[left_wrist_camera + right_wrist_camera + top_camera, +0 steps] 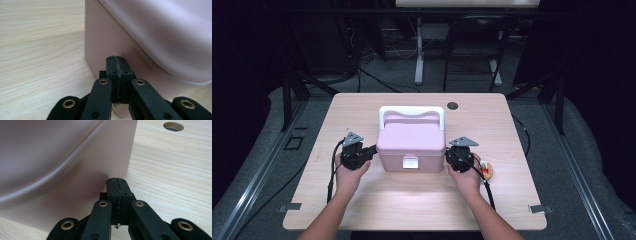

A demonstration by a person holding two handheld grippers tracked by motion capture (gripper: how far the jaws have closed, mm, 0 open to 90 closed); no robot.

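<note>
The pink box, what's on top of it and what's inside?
On top of the pink box sit its closed lid and white handle. The white latch looks shut, so the inside is hidden.

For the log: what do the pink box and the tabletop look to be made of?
Pink box: likely moulded plastic, smooth and semi-gloss; soft highlights, rounded lid edge, white handle. Tabletop: pale wood grain, matte, probably laminate or veneer; streaked grain lines, with a round cable hole.
</note>
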